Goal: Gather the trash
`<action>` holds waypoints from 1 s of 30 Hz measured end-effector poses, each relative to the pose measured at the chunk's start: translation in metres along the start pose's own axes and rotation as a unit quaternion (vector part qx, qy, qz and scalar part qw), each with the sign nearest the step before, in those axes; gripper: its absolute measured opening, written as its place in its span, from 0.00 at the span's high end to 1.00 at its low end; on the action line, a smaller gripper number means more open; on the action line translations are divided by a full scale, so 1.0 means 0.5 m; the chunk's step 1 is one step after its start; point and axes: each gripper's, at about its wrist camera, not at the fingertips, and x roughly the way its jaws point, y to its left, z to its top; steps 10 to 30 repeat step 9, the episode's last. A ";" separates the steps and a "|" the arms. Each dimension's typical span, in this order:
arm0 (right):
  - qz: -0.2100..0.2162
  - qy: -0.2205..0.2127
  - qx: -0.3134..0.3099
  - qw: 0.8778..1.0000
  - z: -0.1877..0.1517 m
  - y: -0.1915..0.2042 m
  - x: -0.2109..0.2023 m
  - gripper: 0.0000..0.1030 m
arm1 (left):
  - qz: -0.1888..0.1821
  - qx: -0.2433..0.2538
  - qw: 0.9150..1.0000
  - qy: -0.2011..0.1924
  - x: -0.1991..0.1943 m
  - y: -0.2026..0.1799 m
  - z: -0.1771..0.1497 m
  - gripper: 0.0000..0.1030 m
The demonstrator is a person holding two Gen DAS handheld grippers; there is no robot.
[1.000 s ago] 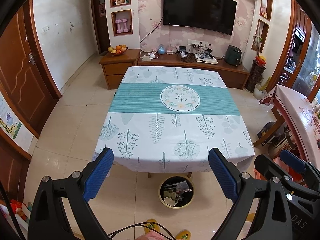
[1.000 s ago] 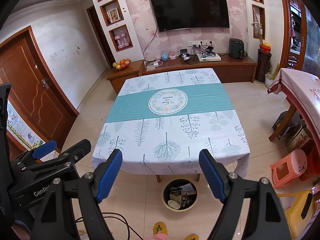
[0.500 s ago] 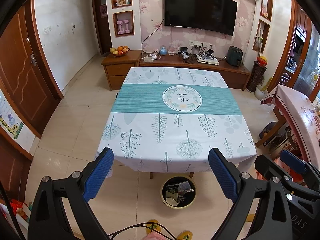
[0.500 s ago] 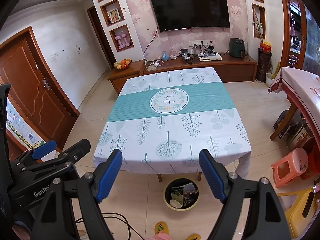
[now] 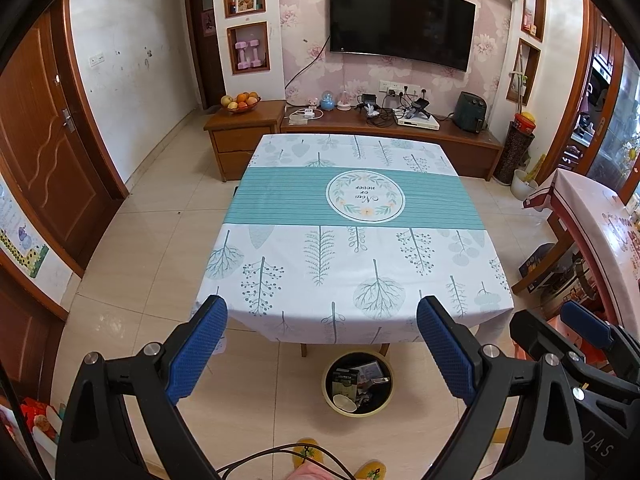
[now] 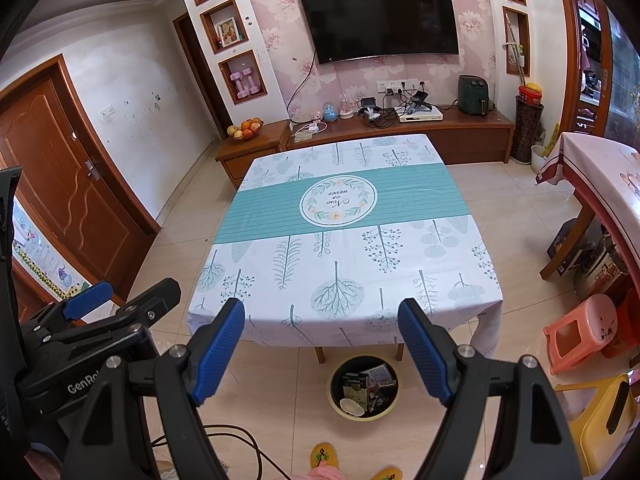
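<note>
A round bin (image 5: 358, 382) (image 6: 363, 388) stands on the floor under the near edge of the table, holding boxes, wrappers and a small white cup. The table (image 5: 352, 264) (image 6: 344, 264) carries a white and teal leaf-print cloth with nothing on it. My left gripper (image 5: 322, 344) hangs open above the floor in front of the table, nothing between its blue pads. My right gripper (image 6: 322, 340) is open too, beside the left one, also holding nothing. Each gripper shows at the edge of the other's view.
A long wooden TV cabinet (image 5: 392, 132) with gadgets and a fruit bowl (image 5: 240, 103) runs along the far wall. A second covered table (image 6: 600, 184) stands right, with an orange stool (image 6: 582, 330) and a yellow stool (image 6: 596, 420). Brown doors (image 6: 72, 184) left. Yellow slippers (image 6: 324, 456) below.
Both views have shifted slightly, so the table and bin sit a little lower and further right in the frame. Both grippers stay open and empty.
</note>
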 end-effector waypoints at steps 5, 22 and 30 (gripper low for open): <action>0.000 0.000 0.000 1.000 0.000 0.000 0.000 0.23 | -0.001 0.001 1.000 0.001 0.000 0.000 0.000 0.08; 0.001 0.000 0.001 1.000 -0.004 0.005 -0.002 0.23 | -0.001 0.001 1.000 0.001 0.000 0.001 0.000 0.08; 0.001 0.000 0.001 1.000 -0.004 0.005 -0.002 0.23 | -0.001 0.001 1.000 0.001 0.000 0.001 0.000 0.08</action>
